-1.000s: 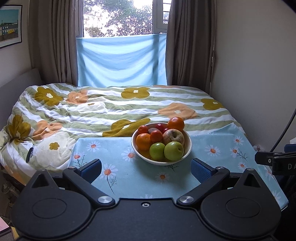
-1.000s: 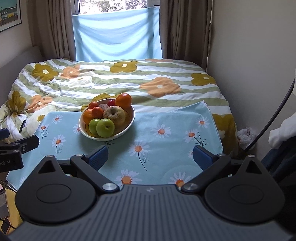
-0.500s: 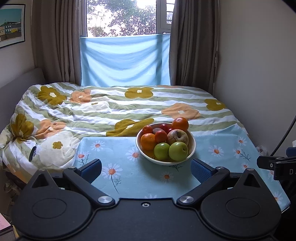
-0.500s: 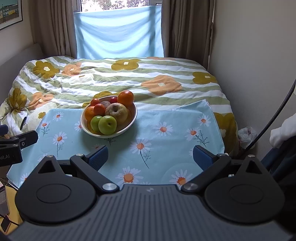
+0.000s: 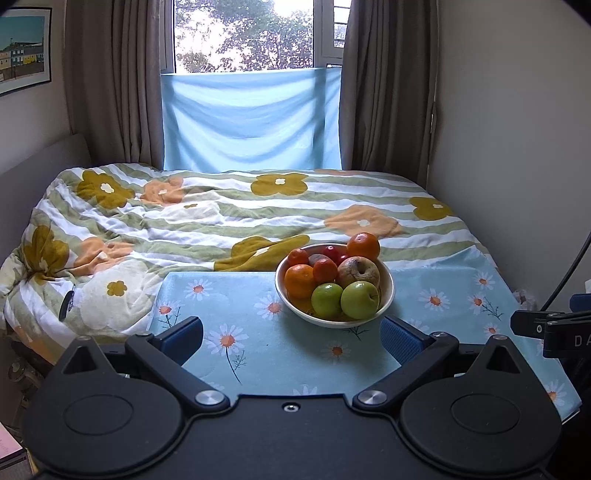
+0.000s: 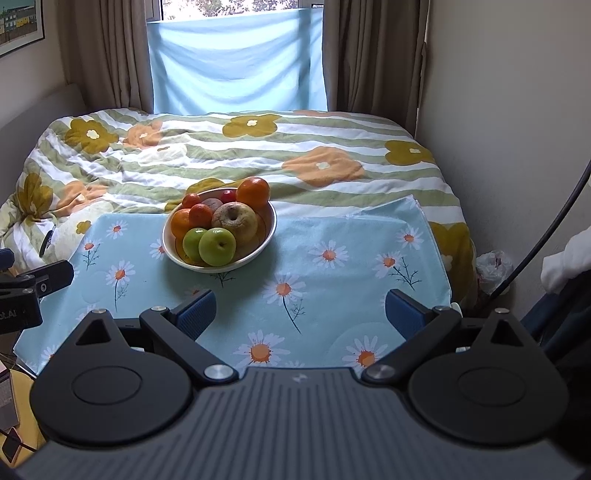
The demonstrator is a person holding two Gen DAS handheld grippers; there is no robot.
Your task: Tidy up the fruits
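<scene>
Both pairs of blue-padded fingers are spread wide with nothing between them: the left gripper (image 5: 291, 334) is held over the near part of a daisy-print cloth (image 5: 236, 354), and the right gripper (image 6: 300, 310) is held over the same cloth (image 6: 332, 266) farther to the right, both short of the fruit.

Most of the room is filled by a bed covered with a striped quilt (image 5: 221, 218) printed with large yellow and orange flowers. Behind it a window (image 5: 243, 33) is framed by brown curtains (image 5: 110, 81), and its lower part is covered by a pale blue sheet (image 5: 251, 122). A framed picture (image 5: 22, 51) is hung on the left wall; the right wall is plain.

The light blue cloth is spread flat over the near end of the bed. On its far half a white bowl (image 5: 388, 291) is set, heaped with fruit. Two green apples (image 5: 360, 300) are seen at the front, a wrinkled brownish apple (image 5: 359, 272) just behind them, an orange (image 5: 299, 280) at the left, another orange (image 5: 364, 246) at the back rim, and small red fruits (image 5: 325, 269) between them. All the fruit is in the bowl.
</scene>
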